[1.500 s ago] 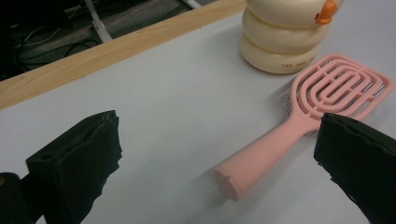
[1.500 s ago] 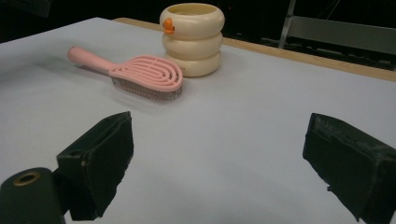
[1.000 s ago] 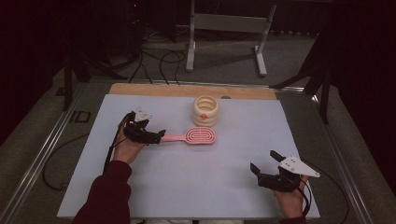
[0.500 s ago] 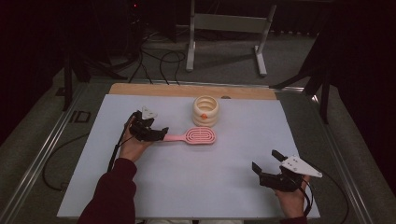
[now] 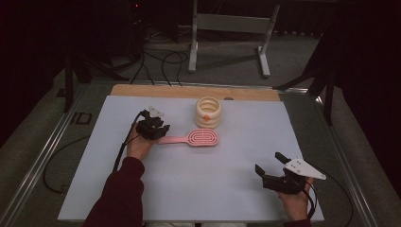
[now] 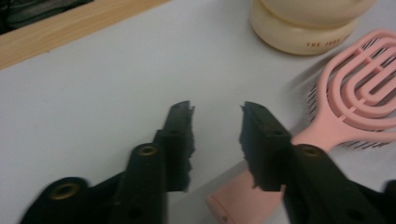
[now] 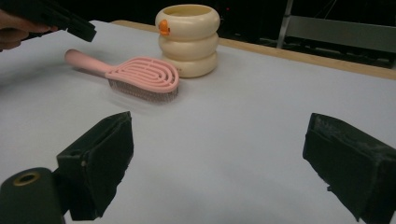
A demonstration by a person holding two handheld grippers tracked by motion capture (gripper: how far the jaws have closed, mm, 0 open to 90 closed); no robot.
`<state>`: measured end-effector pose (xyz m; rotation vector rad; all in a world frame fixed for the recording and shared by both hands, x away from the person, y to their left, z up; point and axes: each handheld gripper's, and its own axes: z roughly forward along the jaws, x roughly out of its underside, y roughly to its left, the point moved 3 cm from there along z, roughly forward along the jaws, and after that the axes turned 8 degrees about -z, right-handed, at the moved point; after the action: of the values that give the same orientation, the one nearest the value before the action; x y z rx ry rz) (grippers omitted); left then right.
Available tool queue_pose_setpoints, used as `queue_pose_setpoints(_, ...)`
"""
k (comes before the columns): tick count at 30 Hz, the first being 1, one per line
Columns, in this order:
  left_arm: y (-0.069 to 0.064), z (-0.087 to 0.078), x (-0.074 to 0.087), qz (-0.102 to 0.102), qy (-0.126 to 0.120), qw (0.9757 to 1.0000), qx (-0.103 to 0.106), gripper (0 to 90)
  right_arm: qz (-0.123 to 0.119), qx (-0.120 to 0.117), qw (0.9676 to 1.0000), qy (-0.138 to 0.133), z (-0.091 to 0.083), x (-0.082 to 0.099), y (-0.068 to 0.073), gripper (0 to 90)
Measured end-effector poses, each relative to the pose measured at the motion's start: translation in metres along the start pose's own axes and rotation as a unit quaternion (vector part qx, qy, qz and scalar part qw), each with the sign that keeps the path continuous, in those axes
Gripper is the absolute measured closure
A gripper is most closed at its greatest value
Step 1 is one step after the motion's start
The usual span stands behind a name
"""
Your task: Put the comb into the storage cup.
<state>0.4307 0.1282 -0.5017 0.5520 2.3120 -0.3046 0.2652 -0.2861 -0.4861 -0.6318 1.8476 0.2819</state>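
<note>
Bench: white sheet over a wooden top, its wood edge bare along the far side.

Item 1, pink hairbrush: lies flat near the bench's middle, bristles down, handle toward my left hand. My right gripper view shows the bristles under the head.

Item 2, cream ringed holder: upright just behind the brush head, close to it, an orange spot on its front. My left gripper view shows small printed lettering on its base; too small to read.

Item 3, left gripper: at the handle's end. Its fingers have just been closing; they stand at a narrow gap, and the handle butt lies under and between them. I cannot tell whether the pads press it yet.

Item 4, right gripper: near the bench's front right corner, well apart from the brush, fingers spread wide, nothing between them.

Beyond the bench: a metal stand and cables on the floor.
</note>
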Motion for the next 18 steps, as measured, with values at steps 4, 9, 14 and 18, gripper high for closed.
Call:
queue_pose_setpoints(4, -0.003, 0.011, 0.002, 0.014, 0.028, 0.9995, -0.004, 79.4, 0.0, 0.0, 1.0, 0.005, 0.001, 0.002, -0.001, 8.7)
queue_pose_setpoints(9, -0.008, 0.021, 0.006, 0.021, 0.048, 0.9986, -0.006, 89.8, 0.001, -0.001, 1.0, 0.002, 0.001, 0.001, -0.001, 8.7)
queue_pose_setpoints(14, -0.012, 0.024, 0.008, 0.036, 0.064, 0.9973, -0.009, 90.0, 0.0, -0.002, 1.0, 0.004, 0.001, 0.002, -0.001, 8.7)
queue_pose_setpoints(18, -0.015, 0.024, 0.012, 0.039, 0.07, 0.9966, -0.015, 89.9, -0.001, 0.001, 1.0, 0.003, 0.001, 0.001, -0.001, 8.7)
